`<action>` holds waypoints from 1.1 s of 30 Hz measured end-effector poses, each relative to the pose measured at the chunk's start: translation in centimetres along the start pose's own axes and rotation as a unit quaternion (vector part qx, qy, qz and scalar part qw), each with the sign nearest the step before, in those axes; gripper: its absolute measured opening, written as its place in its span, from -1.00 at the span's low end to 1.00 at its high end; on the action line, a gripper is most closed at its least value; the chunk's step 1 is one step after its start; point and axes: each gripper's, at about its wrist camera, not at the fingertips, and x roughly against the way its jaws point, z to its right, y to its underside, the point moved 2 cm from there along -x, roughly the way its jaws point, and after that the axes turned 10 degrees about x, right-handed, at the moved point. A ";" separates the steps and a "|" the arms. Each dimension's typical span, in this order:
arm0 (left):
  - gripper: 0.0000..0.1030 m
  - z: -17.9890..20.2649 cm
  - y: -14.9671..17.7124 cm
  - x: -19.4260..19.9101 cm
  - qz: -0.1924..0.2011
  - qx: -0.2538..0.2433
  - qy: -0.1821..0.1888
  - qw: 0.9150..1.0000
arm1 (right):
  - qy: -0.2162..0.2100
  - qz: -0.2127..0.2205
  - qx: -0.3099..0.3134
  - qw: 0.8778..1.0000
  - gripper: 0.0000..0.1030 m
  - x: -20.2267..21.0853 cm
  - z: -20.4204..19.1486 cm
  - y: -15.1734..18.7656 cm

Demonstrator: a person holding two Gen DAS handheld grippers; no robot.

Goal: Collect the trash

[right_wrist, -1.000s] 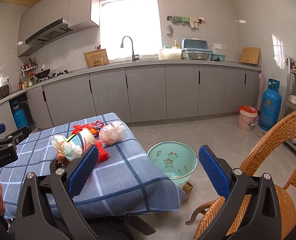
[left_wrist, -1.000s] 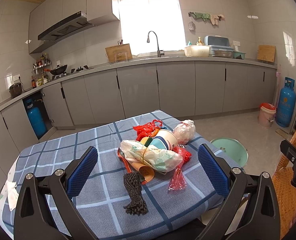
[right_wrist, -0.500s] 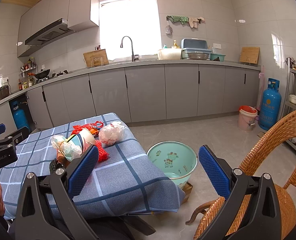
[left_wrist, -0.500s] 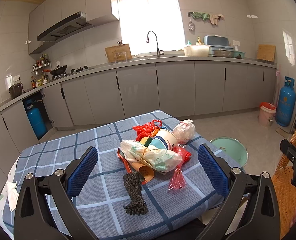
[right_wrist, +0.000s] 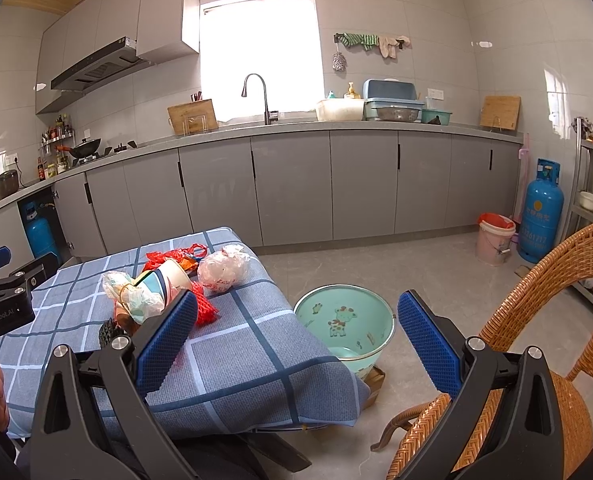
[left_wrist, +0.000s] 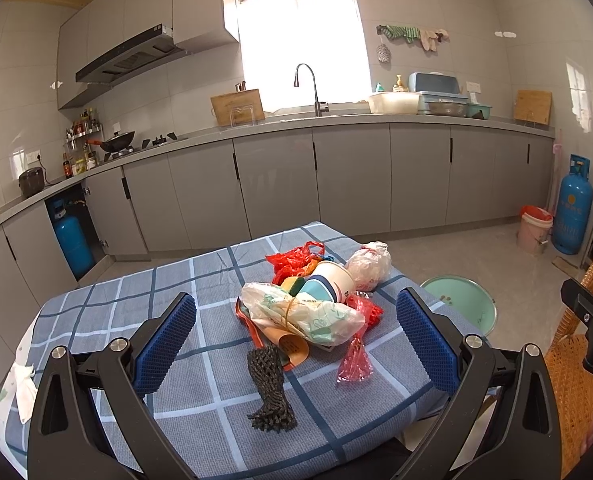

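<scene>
Both grippers, the left gripper (left_wrist: 296, 340) and the right gripper (right_wrist: 296, 338), have black frames, silver screws, blue ribbed pads (left_wrist: 164, 344); white lettering, possibly "GenRobot".

A table (left_wrist: 108, 320) under a blue checked cloth (right_wrist: 248, 360) carries a heap of trash near its far right corner: a clear bag (left_wrist: 308, 312) tied with a rubber band, a paper cup (left_wrist: 332, 282) on its side, a red bag (left_wrist: 292, 258), a knotted white bag (left_wrist: 370, 266), red netting (left_wrist: 356, 356) and a black mesh bundle (left_wrist: 270, 390) nearest the camera. A white tissue (left_wrist: 22, 380) lies at the left edge. On the floor (right_wrist: 436, 280) just beside the table stands a green basin (right_wrist: 344, 326)
</scene>
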 end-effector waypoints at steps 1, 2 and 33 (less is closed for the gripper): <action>0.91 0.0 0.0 0.0 0.000 0.000 0.000 1.000 | 0.000 0.001 0.000 1.000 0.91 0.0 0.0 0.0; 0.91 0.1 0.0 0.0 0.000 -0.001 0.000 1.000 | 0.000 0.001 0.000 1.000 0.91 0.0 0.0 0.0; 0.91 -8.8 3.3 -7.4 -0.081 0.044 -0.102 0.991 | -0.023 -0.042 0.021 0.999 0.91 -7.0 -3.2 2.1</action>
